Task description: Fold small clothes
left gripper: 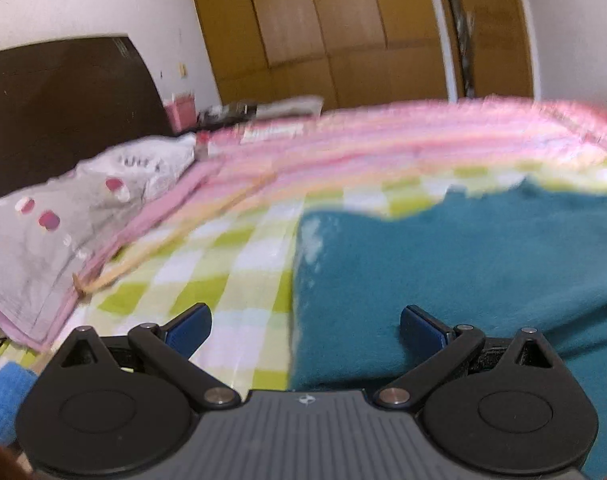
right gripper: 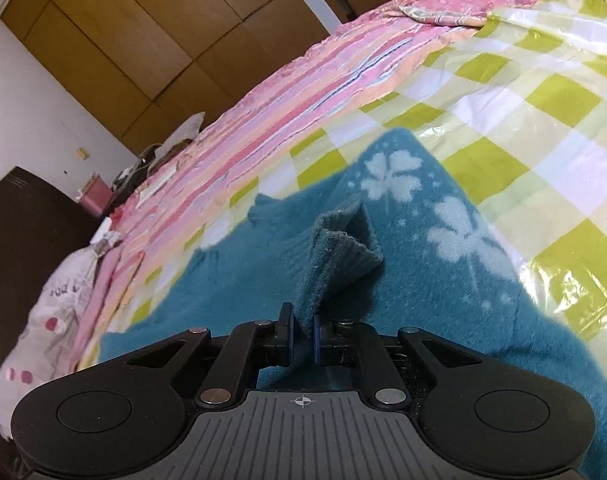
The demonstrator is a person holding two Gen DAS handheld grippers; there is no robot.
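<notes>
The teal sweater (right gripper: 263, 264) lies flat on the green checked sheet (right gripper: 543, 92). The right gripper (right gripper: 303, 330) is clamped on its ribbed cuff (right gripper: 335, 248). The left gripper (left gripper: 305, 326) stands wide open, empty, over the sweater's edge.

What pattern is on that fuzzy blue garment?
The teal garment carries pale clover-like flower prints, clearest in the right wrist view.

The sweater (right gripper: 443, 280) lies on the checked cloth (right gripper: 543, 100), pillow (left gripper: 63, 216) left.
</notes>
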